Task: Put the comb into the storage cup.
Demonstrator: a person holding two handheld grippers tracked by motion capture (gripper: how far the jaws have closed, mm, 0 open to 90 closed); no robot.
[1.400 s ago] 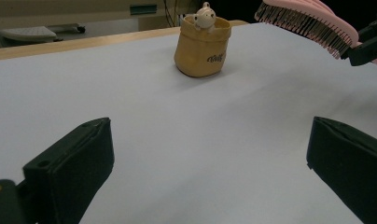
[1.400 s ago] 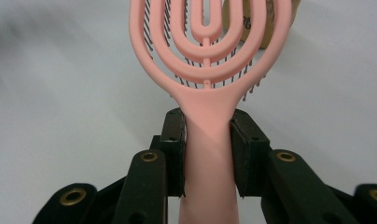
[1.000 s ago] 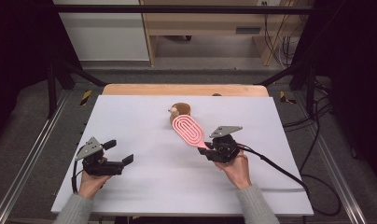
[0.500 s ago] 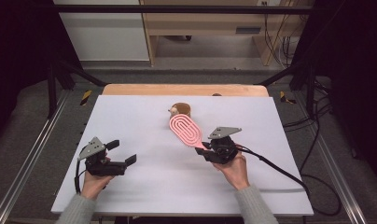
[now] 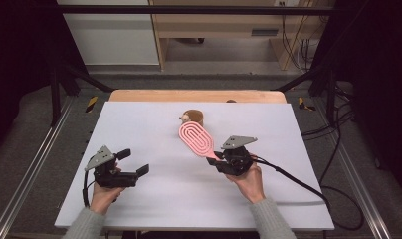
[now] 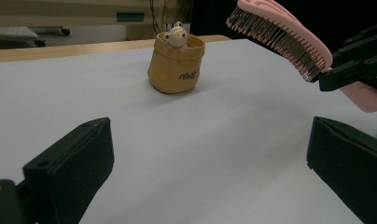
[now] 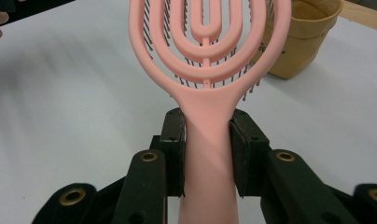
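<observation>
My right gripper [image 5: 217, 159] [image 7: 207, 145] is shut on the handle of a pink hairbrush [image 5: 195, 138] [image 7: 207, 60]. The brush is lifted off the white table [image 5: 288, 134], bristles down, with its head pointing toward a small tan pot [image 5: 193, 118] [image 7: 303, 39]. In the left gripper view, a little pale figurine [image 6: 176, 35] peeks out of the pot [image 6: 176, 67], and the brush [image 6: 280, 35] hangs at the upper right. My left gripper [image 5: 134, 162] [image 6: 207, 158] is open and holds nothing, low over the table's front left.
A wooden strip [image 5: 194, 95] runs along the table's far edge. The right gripper's black cable [image 5: 298, 179] trails off to the right over the table. Metal frame rails [image 5: 35, 164] flank both sides.
The brush head has swung slightly to the left in the right gripper. The left gripper has edged a little to the right.
</observation>
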